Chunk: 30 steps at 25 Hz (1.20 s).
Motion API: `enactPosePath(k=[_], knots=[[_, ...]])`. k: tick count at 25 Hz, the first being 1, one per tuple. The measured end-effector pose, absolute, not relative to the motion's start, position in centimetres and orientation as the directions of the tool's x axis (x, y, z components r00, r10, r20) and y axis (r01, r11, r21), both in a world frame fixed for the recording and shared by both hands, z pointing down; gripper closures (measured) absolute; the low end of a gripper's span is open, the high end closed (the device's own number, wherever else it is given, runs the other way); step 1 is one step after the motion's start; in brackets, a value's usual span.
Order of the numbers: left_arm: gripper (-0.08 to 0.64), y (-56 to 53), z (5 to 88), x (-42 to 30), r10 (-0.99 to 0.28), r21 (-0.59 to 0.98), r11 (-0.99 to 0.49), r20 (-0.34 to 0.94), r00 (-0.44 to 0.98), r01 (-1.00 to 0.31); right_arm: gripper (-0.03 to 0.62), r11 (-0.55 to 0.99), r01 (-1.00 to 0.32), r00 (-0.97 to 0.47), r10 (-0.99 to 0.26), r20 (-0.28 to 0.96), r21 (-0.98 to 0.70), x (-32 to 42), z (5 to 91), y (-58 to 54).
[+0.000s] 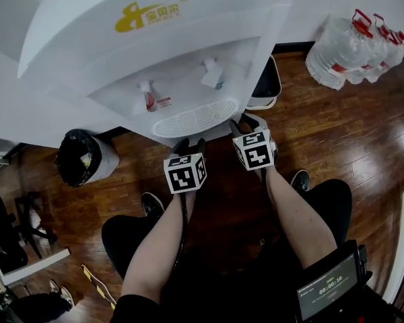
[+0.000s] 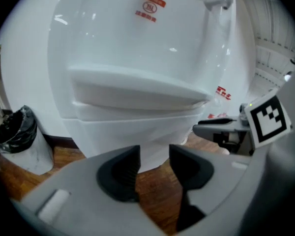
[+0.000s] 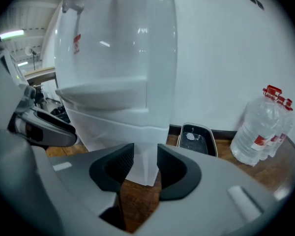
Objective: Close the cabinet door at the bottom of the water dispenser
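Cabinet door (image 2: 120,139) plain glossy white; left tool (image 2: 154,156) and right tool (image 3: 145,156) apart, empty.

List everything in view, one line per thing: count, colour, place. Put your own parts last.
dispenser: one, white, top centre
taps: two, white, in the dispenser's recess
bin: one, pale with a black bag, on the floor left of the dispenser
tray: one, dark with a pale rim, on the floor right of the dispenser
bottles: a few, clear with red caps, far right
floor: brown wood
screen: one, dark, lower right corner
shoes: two, black, below the grippers
arms: two, bare, reaching toward the dispenser
left gripper: grey, jaws apart, empty
right gripper: grey, jaws apart, empty
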<state>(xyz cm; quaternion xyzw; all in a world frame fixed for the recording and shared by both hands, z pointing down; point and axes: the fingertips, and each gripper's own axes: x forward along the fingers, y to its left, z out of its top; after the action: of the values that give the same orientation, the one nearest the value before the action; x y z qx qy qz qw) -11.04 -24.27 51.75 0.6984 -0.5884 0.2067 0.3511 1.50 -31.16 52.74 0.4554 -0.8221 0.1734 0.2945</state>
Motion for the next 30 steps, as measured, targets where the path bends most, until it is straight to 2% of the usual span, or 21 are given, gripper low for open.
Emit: enactPosePath(k=[7, 13, 17, 21, 27, 30], knots=[[0.359, -21.8, 47.3, -11.2, -0.757, 0.230, -0.105, 0.613, 0.228, -0.967, 0.468, 0.509, -0.853, -0.487, -0.699, 0.523, -0.114, 1.4, 46.4, -27.5], [0.359, -18.1, 42.9, -9.4, -0.814, 0.227, -0.173, 0.515, 0.268, -0.959, 0.479, 0.506, -0.852, -0.501, -0.720, 0.480, -0.131, 1.9, 43.8, -23.4], [0.359, -14.0, 41.4, -8.2, -0.816, 0.281, -0.177, 0.493, 0.300, -0.943, 0.485, 0.542, -0.833, -0.525, -0.713, 0.465, -0.112, 1.3, 42.0, -19.5], [0.359, -11.1, 39.2, -7.5, -0.828, 0.270, -0.229, 0.452, 0.333, -0.935, 0.488, 0.580, -0.807, -0.567, -0.708, 0.421, -0.113, 0.4, 39.8, -16.9], [0.359, -4.9, 36.6, -3.9, -0.828, 0.315, -0.283, 0.397, 0.396, -0.906, 0.497, 0.553, -0.823, -0.557, -0.736, 0.384, -0.133, 3.3, 37.1, -9.4], [0.364, -2.2, 34.5, -1.6, -0.841, 0.271, -0.340, 0.342, 0.420, -0.900, 0.497, 0.552, -0.822, -0.563, -0.748, 0.352, -0.142, 4.2, 36.3, -6.2]])
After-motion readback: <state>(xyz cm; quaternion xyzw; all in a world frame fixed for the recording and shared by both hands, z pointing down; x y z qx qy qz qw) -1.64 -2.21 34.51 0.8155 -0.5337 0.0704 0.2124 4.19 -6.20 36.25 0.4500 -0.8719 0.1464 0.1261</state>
